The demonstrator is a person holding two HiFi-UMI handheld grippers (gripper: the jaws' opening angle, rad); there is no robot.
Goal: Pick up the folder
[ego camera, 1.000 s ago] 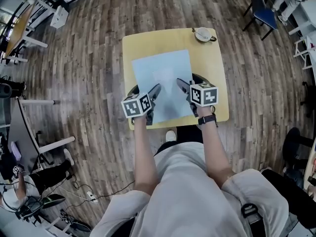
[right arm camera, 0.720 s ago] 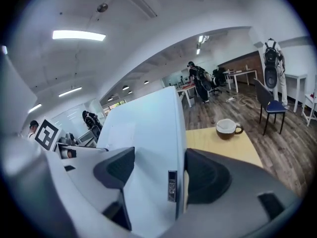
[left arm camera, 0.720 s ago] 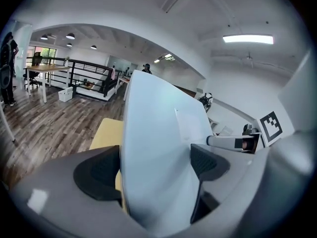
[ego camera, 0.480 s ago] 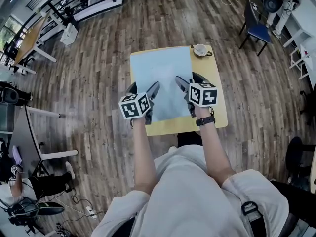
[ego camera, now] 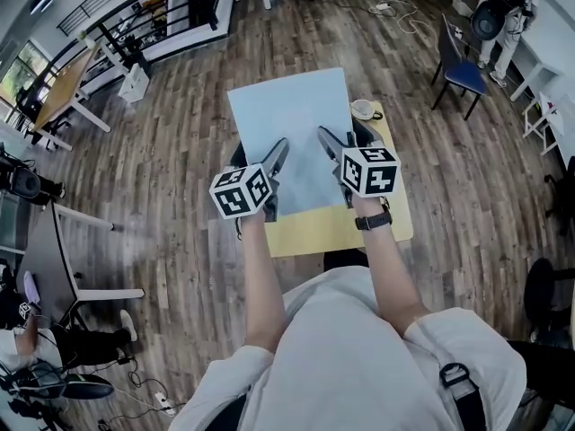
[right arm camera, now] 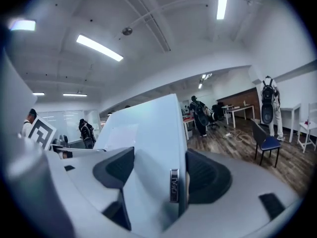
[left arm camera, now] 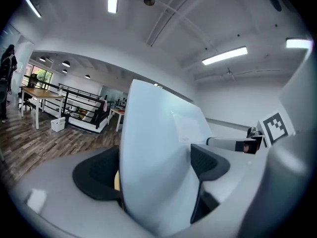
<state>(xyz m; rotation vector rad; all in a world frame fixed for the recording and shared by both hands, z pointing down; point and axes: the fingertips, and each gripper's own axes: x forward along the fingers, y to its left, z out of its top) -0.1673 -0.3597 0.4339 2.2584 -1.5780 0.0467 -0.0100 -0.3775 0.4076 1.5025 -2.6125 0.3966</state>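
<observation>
In the head view the folder (ego camera: 289,119), flat on the tabletop (ego camera: 359,227) a second ago, is now raised and tilted above it between the left gripper (ego camera: 278,155) and right gripper (ego camera: 331,146). The left gripper view shows its jaws pinching the folder. The right gripper view shows the same, so the pickup looks essentially done.

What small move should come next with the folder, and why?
Probably raise both tools a little higher together. The left tool and right tool are each shut on the near edge of the folder, which is held tilted above the table. An even lift should stop it twisting and clear the cup by its right side.
</observation>
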